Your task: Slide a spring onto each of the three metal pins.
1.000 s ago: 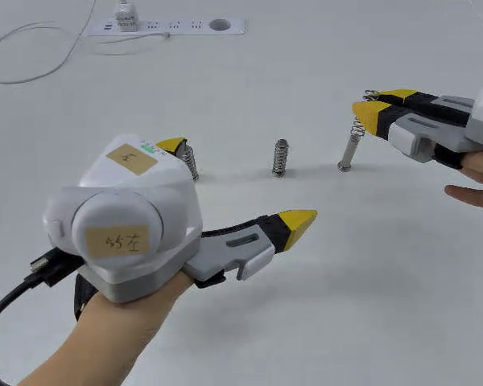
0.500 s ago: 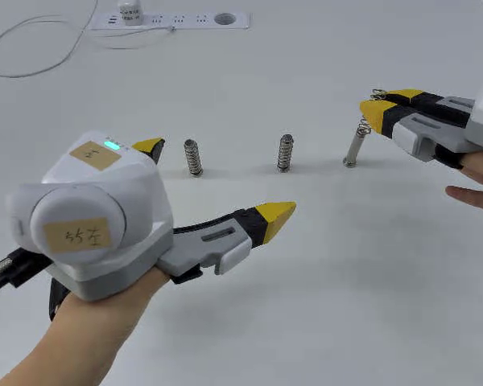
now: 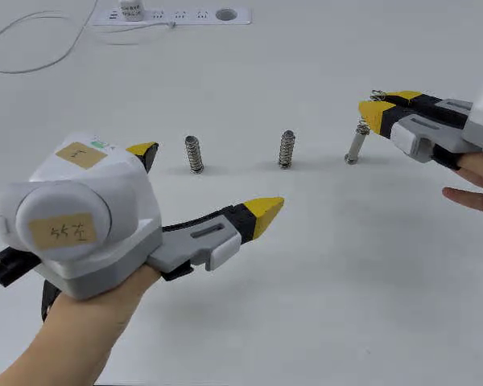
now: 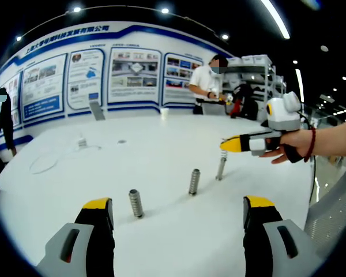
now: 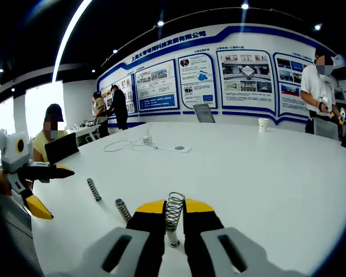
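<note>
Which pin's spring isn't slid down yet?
The rightmost pin: its shaft is bare, its spring held at the top by the right claw. The left pin and middle pin are covered.

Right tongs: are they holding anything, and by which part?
The right tongs pinch a spring around its middle coils, its lower end over a pin.

The left hand (image 3: 97,318) is holding the left gripper (image 3: 203,178) low, its jaws standing wide apart. The right hand (image 3: 472,182) is holding the right gripper (image 3: 370,106) level, jaws pinching a spring (image 5: 174,203).
</note>
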